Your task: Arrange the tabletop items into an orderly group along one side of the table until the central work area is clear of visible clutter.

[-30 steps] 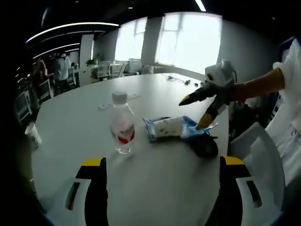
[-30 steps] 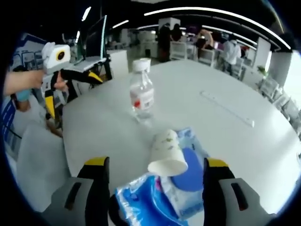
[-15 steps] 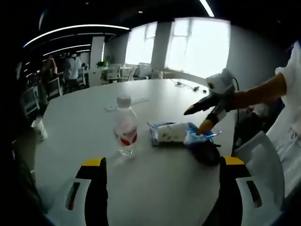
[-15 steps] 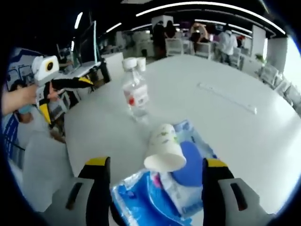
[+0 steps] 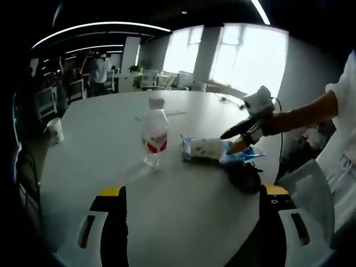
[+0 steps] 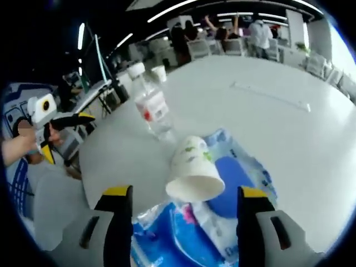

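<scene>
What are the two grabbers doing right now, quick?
Left gripper: open, holding nothing.
Right gripper: open, holding nothing, paper cup lying between its jaws.

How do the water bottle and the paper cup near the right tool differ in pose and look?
The water bottle stands upright on the table; the paper cup lies on its side atop the blue packet. The water bottle is clear with a red label and capped; the paper cup is white, opaque and open-mouthed. Both are drink containers.

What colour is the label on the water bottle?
The label on the water bottle is red and white, clearest in the left gripper view.
</scene>
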A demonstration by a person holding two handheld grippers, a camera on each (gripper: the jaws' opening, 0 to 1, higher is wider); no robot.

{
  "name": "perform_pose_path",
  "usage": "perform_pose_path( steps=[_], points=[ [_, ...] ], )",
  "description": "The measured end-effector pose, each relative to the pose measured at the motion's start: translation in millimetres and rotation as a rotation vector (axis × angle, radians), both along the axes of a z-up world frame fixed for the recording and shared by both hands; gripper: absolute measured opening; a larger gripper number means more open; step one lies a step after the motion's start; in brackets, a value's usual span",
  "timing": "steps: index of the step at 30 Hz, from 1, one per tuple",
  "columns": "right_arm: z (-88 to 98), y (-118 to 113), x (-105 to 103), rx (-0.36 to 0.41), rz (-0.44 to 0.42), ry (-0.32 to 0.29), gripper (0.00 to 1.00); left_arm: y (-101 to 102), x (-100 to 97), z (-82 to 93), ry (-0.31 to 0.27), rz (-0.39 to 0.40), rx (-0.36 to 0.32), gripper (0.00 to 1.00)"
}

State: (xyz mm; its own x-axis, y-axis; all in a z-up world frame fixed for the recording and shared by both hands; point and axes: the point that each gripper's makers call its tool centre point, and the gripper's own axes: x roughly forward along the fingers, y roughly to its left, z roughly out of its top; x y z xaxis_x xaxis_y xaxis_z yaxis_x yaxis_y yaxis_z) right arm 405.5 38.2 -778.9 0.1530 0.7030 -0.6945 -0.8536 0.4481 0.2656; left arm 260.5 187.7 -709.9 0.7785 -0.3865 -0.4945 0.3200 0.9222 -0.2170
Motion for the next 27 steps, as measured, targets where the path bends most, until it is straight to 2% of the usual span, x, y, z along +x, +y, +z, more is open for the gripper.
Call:
perform_pose_path(
  steps=[10,13,15,21,25,27],
  points=[
    [-12.9,5.8,7.6,0.017,-0.008,0.022,0.73,-2.4,-3.7,-4.4,0.032,0.014,-0.003,0.95],
    [-18.1,9.0,6.9,0.029,-0.041,0.063,0.71,-1.3,-4.2,-6.3,0.040,0.018,-0.006,0.95],
    [-18.8,11.4,6.4,0.034,-0.041,0.065,0.71,-0.5,-4.1,-7.6,0.044,0.021,-0.007,0.95],
    [-22.2,15.3,6.1,0.032,-0.030,0.068,0.69,0.5,1.8,-5.1,0.018,0.043,-0.021,0.97],
    [-26.3,14.1,9.4,0.031,-0.045,0.080,0.62,-0.9,2.7,-9.9,0.031,0.037,-0.011,0.97],
    [-26.6,13.8,10.3,0.033,-0.050,0.084,0.55,-2.7,2.5,-9.2,0.031,0.037,-0.018,0.97]
  ],
)
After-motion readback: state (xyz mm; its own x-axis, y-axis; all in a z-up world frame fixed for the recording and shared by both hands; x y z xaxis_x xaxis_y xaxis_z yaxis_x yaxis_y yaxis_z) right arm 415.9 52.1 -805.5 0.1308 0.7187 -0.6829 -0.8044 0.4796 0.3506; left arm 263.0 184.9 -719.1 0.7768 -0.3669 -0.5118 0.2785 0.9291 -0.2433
